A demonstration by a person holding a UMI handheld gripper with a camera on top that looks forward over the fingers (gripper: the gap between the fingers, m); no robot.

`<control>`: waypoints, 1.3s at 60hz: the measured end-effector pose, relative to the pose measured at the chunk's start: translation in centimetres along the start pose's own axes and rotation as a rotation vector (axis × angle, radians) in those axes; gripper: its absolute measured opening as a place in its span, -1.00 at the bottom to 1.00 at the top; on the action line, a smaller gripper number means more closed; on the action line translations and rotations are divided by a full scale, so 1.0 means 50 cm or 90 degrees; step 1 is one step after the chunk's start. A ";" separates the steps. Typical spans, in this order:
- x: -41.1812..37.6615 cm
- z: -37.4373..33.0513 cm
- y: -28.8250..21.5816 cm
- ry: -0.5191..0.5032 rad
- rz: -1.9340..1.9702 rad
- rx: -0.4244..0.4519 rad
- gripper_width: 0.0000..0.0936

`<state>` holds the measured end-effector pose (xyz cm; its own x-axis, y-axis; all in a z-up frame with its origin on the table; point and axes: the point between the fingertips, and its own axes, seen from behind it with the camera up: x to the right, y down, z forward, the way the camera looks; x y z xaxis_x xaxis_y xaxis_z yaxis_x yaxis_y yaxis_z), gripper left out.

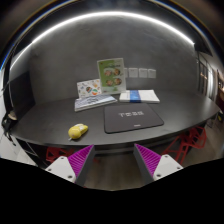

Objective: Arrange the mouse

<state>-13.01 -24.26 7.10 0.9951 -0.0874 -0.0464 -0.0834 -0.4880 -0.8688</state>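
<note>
Fingers (113,160) spread wide, nothing held, purple pads (80,157) facing inward. Yellow mouse (77,131) lies on the dark tabletop (50,122), beyond and just outside the left finger, apart from it. Black mouse pad (129,120) straight ahead, beside the mouse. Papers (94,101) and booklet (139,96) farther back.
</note>
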 end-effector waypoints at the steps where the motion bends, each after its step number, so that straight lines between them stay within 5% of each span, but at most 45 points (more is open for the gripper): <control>1: -0.006 0.003 -0.001 -0.009 -0.002 0.001 0.76; 21: -0.217 0.190 0.085 -0.219 -0.152 -0.049 0.76; 31: -0.306 0.271 0.068 -0.223 -0.190 -0.028 0.81; 38: -0.365 0.271 0.074 -0.259 -0.216 -0.065 0.77; 53: -0.333 0.270 0.066 -0.175 -0.121 -0.133 0.75; 74: -0.387 0.399 -0.004 -0.041 -0.061 -0.041 0.84; 78: -0.399 0.414 -0.013 -0.034 -0.054 -0.018 0.26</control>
<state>-31.69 -4.22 -1.60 1.0000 0.0008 -0.0004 0.0001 -0.5165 -0.8563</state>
